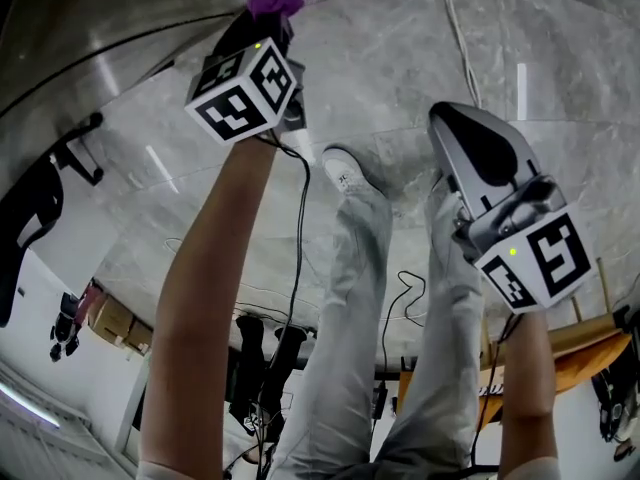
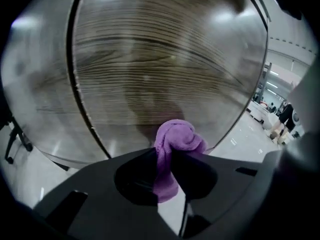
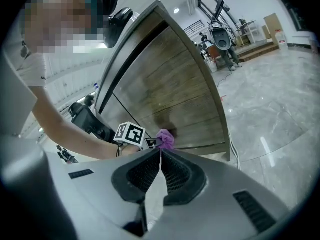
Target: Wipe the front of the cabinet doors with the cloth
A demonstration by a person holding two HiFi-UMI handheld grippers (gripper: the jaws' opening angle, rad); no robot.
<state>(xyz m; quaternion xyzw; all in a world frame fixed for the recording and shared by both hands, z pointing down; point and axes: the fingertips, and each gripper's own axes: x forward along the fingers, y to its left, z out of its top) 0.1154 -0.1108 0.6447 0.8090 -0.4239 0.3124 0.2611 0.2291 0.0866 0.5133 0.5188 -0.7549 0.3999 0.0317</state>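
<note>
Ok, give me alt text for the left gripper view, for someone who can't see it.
The left claw is shut on a bunched purple cloth, held close in front of a brown wood-grain cabinet door that fills most of the view, with pale floor at lower right.

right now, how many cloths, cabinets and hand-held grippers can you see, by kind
purple cloth: 1
wooden cabinet: 1
hand-held grippers: 2, the left hand-held gripper shut on the purple cloth, the right hand-held gripper shut on nothing
total: 4
</note>
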